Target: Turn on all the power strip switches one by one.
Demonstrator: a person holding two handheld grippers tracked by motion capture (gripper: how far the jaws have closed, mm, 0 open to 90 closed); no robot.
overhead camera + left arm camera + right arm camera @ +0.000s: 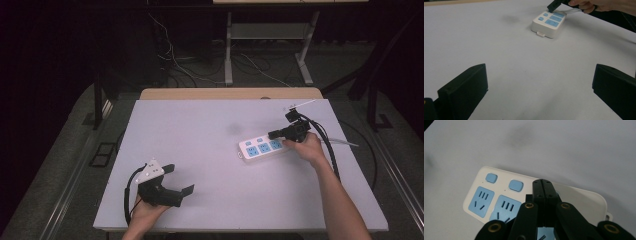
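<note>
Lying flat on the smooth white matte tabletop (210, 165) is one white plastic power strip with rounded corners and pale blue socket faces (263, 147), set toward the right side. Two small blue square buttons sit along its edge in the right gripper view, with three blue socket panels beside them. The right gripper (272, 134) hovers over the strip's middle, its black jaws pressed together, pinching nothing. The left gripper (179, 179) rests near the table's front left, well apart, jaws spread wide.
</note>
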